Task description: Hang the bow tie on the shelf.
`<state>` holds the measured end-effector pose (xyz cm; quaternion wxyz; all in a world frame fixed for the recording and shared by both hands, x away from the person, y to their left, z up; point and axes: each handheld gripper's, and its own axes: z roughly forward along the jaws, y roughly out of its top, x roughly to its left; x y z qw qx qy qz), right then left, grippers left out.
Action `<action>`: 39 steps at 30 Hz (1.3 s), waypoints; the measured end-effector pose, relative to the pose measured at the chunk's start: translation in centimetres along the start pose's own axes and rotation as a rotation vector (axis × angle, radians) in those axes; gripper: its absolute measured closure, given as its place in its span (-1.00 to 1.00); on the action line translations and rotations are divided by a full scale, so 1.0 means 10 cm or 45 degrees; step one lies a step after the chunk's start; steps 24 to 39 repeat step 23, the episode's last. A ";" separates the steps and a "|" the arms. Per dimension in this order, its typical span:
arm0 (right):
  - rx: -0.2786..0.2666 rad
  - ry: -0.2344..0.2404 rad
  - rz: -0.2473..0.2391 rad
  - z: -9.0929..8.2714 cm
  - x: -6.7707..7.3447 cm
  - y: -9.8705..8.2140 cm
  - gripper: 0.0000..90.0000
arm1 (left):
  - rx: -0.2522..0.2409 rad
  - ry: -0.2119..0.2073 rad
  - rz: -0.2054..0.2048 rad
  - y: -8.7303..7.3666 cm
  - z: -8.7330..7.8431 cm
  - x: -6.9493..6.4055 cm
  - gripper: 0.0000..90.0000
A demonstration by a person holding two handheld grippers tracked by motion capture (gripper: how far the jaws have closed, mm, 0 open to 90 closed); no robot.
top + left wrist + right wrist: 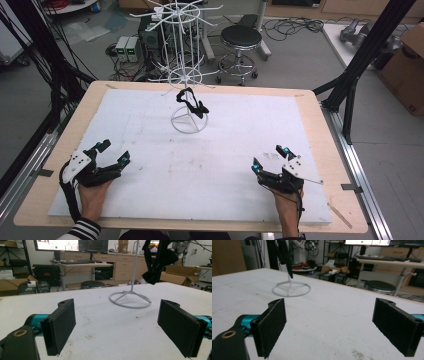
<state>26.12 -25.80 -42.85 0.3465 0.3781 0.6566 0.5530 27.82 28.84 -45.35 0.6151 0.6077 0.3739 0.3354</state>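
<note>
One wooden-edged counter [310,107] topped with a white foam sheet carries one white wire display rack [186,75] toward 12 o'clock, its ring base flat and its pole upright. One black fabric item [191,103], perhaps a bow tie, hangs low on the rack just above the base, its long axis slanting from 10 toward 4 o'clock. Two grippers rest apart at the near edge: the left hand-held gripper [114,152] at 8 o'clock and the right hand-held gripper [268,157] at 4 o'clock, both jaws spread wide and holding nothing; no writing is readable.

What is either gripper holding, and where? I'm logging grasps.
Nothing. The left gripper and right gripper are both open and empty above the table.
</note>
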 end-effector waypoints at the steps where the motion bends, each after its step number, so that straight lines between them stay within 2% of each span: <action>1: -0.011 -0.016 0.003 -0.02 0.00 -0.03 -0.76 | 0.001 0.000 0.001 0.00 0.00 0.00 -0.66; 2: -0.011 -0.016 0.003 -0.02 0.00 -0.03 -0.76 | 0.001 0.000 0.001 0.00 0.00 0.00 -0.66; 4: -0.043 -0.055 -0.001 -0.05 -0.02 -0.11 -0.76 | -0.001 0.003 0.007 0.00 0.00 -0.01 -0.66; 10: -0.039 -0.090 0.000 -0.04 -0.04 -0.21 -0.75 | 0.004 0.006 0.013 0.00 0.00 -0.01 -0.66; 11: -0.051 -0.101 0.028 -0.05 -0.05 -0.24 -0.75 | 0.008 0.006 0.016 0.00 0.00 -0.01 -0.66; 13: -0.070 -0.107 0.044 -0.06 -0.07 -0.25 -0.75 | 0.011 0.008 0.017 0.00 0.01 -0.01 -0.66; 16: -0.077 -0.104 0.067 -0.07 -0.07 -0.25 -0.75 | 0.014 0.010 0.014 0.00 0.01 -0.01 -0.66; 20: -0.083 -0.109 0.055 -0.07 -0.07 -0.26 -0.75 | 0.011 0.014 0.015 0.00 0.01 -0.01 -0.66; 23: -0.085 -0.114 0.078 -0.07 -0.08 -0.26 -0.75 | 0.006 0.016 0.013 0.00 0.00 -0.01 -0.66; 39: -0.085 -0.114 0.078 -0.07 -0.08 -0.26 -0.75 | 0.006 0.016 0.013 0.00 0.00 -0.01 -0.66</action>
